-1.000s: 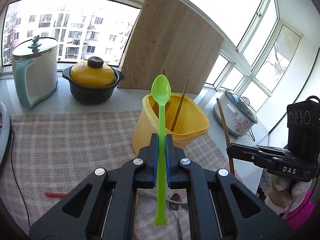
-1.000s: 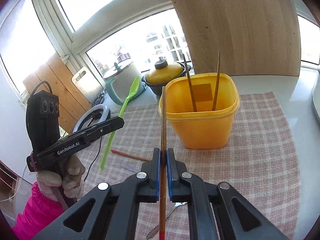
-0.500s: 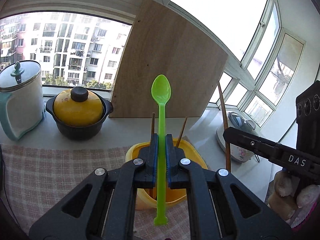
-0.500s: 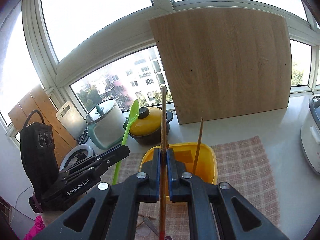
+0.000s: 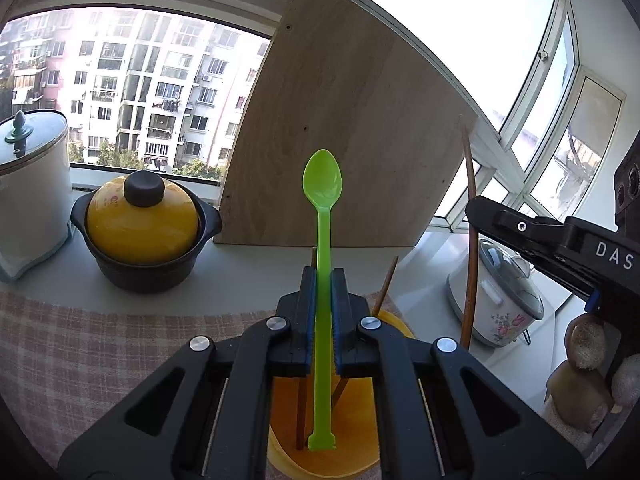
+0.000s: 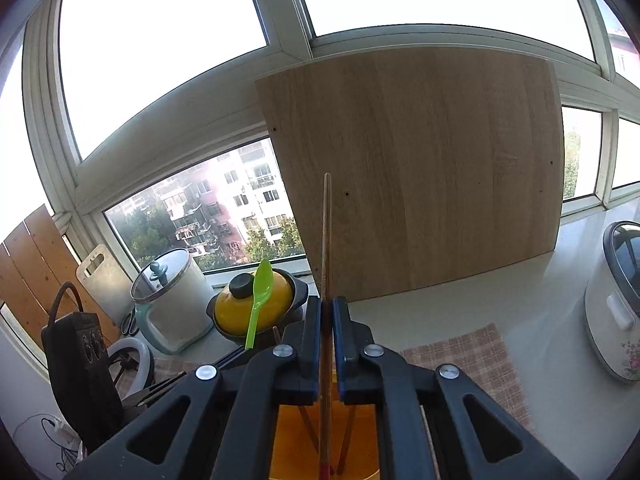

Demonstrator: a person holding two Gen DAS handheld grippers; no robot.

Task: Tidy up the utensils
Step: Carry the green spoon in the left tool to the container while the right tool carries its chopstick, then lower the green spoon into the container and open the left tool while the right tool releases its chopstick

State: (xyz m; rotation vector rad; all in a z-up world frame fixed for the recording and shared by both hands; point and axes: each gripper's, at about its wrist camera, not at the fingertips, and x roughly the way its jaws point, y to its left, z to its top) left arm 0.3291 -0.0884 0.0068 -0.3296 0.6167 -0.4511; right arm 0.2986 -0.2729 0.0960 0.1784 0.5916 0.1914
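Observation:
My left gripper [image 5: 322, 280] is shut on a green plastic spoon [image 5: 322, 184], held upright, bowl up, its handle end hanging over the mouth of the yellow utensil holder [image 5: 360, 452]. Two wooden chopsticks [image 5: 386, 284] stand in the holder. My right gripper [image 6: 327, 312] is shut on a wooden chopstick [image 6: 327, 232], held upright, its red-tipped lower end inside the holder [image 6: 360, 448]. The right gripper shows at the right of the left wrist view [image 5: 560, 248], with its chopstick [image 5: 470, 208]. The spoon also shows in the right wrist view [image 6: 260, 296].
A wooden board [image 5: 344, 140] leans on the window behind the holder. A yellow-lidded black pot [image 5: 142, 224] and a white container with glass lid [image 5: 28, 184] stand at the left. A white rice cooker [image 6: 616, 304] stands at the right. A checked cloth [image 5: 80, 360] covers the counter.
Both grippers have risen and moved over the yellow holder. The spoon's handle end and the chopstick's lower end now hang at the holder's mouth.

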